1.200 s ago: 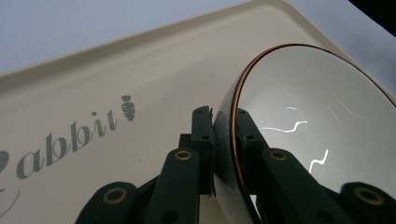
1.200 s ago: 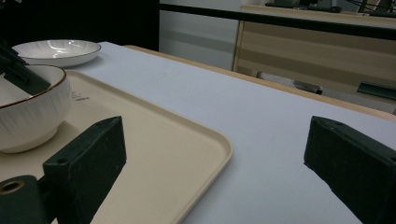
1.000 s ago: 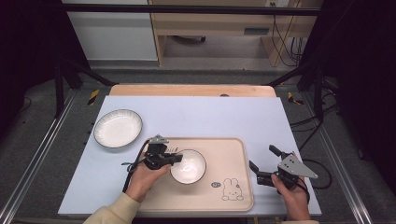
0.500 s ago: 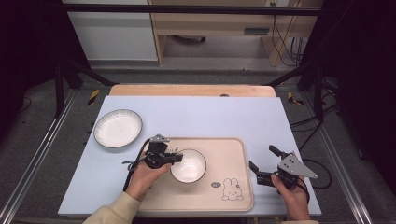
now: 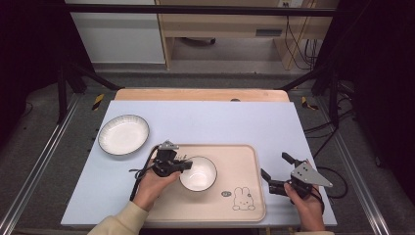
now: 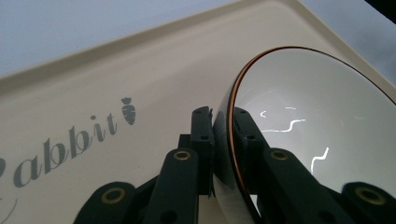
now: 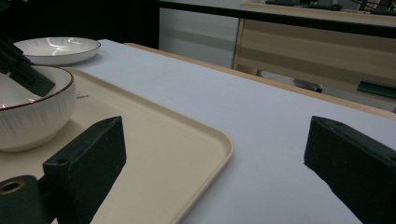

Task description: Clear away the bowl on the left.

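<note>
A white bowl [image 5: 198,173] with a brown rim stands on the beige tray [image 5: 244,166]. My left gripper [image 5: 186,165] is shut on the bowl's left rim, one jaw inside and one outside; in the left gripper view the bowl [image 6: 317,126] wall is pinched between the pads [image 6: 201,140]. The same bowl [image 7: 32,112] appears at the left of the right gripper view. My right gripper [image 5: 275,171] rests open on the table just right of the tray, its jaws wide apart with nothing between them.
A white plate [image 5: 123,134] lies on the pale blue table [image 5: 220,120] at the left, beyond the tray. The tray [image 6: 93,93] carries a rabbit drawing [image 5: 242,199] near its front right corner. The table's far wooden edge [image 5: 195,94] borders a dark floor.
</note>
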Demonstrator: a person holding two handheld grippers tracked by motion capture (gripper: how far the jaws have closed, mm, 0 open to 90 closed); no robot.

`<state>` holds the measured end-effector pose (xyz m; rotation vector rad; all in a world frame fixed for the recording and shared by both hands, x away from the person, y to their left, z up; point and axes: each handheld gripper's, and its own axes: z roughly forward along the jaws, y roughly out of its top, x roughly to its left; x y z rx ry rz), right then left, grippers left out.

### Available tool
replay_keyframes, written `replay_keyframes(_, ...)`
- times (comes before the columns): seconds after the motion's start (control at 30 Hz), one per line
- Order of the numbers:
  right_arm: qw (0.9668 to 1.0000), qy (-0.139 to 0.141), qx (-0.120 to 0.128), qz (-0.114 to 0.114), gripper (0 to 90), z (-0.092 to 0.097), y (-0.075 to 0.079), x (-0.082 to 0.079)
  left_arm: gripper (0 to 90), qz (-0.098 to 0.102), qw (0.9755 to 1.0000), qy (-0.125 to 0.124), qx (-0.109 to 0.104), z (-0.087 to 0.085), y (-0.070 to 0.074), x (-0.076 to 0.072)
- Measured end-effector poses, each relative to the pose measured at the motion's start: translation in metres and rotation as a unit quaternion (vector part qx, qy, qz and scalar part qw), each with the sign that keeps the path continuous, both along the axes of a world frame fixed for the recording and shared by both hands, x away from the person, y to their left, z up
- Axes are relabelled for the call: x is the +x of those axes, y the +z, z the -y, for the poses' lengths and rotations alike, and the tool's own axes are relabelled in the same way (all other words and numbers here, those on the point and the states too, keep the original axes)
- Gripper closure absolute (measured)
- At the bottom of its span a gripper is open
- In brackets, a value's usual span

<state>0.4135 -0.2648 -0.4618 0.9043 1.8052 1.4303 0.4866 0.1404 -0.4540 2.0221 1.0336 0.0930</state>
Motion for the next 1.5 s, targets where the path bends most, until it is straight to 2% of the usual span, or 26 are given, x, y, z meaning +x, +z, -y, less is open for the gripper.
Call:
replay_keyframes(0.17,1.0,0.0,0.0,-0.001,5.8,0.0,0.0,0.0,80.3,0.006,1.0,-0.003,0.003,0.0,0.0,0.0)
replay_keyframes(0.27,1.0,0.001,0.0,0.0,5.8,0.0,0.0,0.0,74.9,0.01,0.9999,-0.007,0.007,0.001,0.002,-0.003)
replay_keyframes(0.33,1.0,0.0,0.002,0.0,5.8,0.0,0.0,0.0,70.4,0.023,0.9995,-0.012,0.019,0.002,0.005,-0.004)
replay_keyframes(0.43,1.0,0.0,0.002,-0.001,5.8,0.0,0.0,0.0,64.2,0.045,0.9986,-0.015,0.023,0.002,0.009,-0.007)
replay_keyframes(0.67,1.0,-0.001,0.003,0.0,5.8,0.0,0.0,0.0,43.8,0.075,0.9968,-0.019,0.019,-0.005,0.013,-0.008)
replay_keyframes(0.77,1.0,-0.002,0.004,0.0,5.8,0.0,0.001,-0.001,33.4,0.084,0.9963,-0.017,0.01,-0.009,0.015,-0.009)
replay_keyframes(0.9,1.0,-0.002,0.005,0.0,5.7,0.0,0.001,-0.001,22.2,0.119,0.9926,-0.023,0.012,-0.017,0.02,-0.012)
replay_keyframes(0.97,1.0,-0.002,0.007,0.0,5.8,0.0,0.001,-0.001,16.9,0.126,0.9915,-0.033,0.004,-0.021,0.02,-0.014)
replay_keyframes(1.13,1.0,-0.003,0.008,0.001,5.7,0.001,0.002,-0.001,13.5,0.145,0.9885,-0.041,-0.008,-0.029,0.018,-0.02)
replay_keyframes(1.2,0.9999,-0.004,0.01,0.001,5.7,0.001,0.002,-0.001,13.4,0.159,0.9864,-0.041,-0.01,-0.033,0.019,-0.024)
replay_keyframes(1.3,0.9999,-0.005,0.012,0.002,5.7,0.002,0.002,-0.001,12.2,0.167,0.9847,-0.043,-0.023,-0.04,0.021,-0.028)
replay_keyframes(1.37,0.9999,-0.005,0.012,0.003,5.7,0.002,0.002,-0.001,11.8,0.176,0.9828,-0.046,-0.033,-0.044,0.022,-0.03)
replay_keyframes(1.43,0.9999,-0.007,0.014,0.004,5.7,0.003,0.003,-0.002,11.1,0.172,0.9837,-0.042,-0.032,-0.05,0.022,-0.033)
replay_keyframes(1.5,0.9998,-0.008,0.015,0.004,5.7,0.003,0.003,-0.002,10.9,0.173,0.9835,-0.04,-0.033,-0.054,0.022,-0.035)
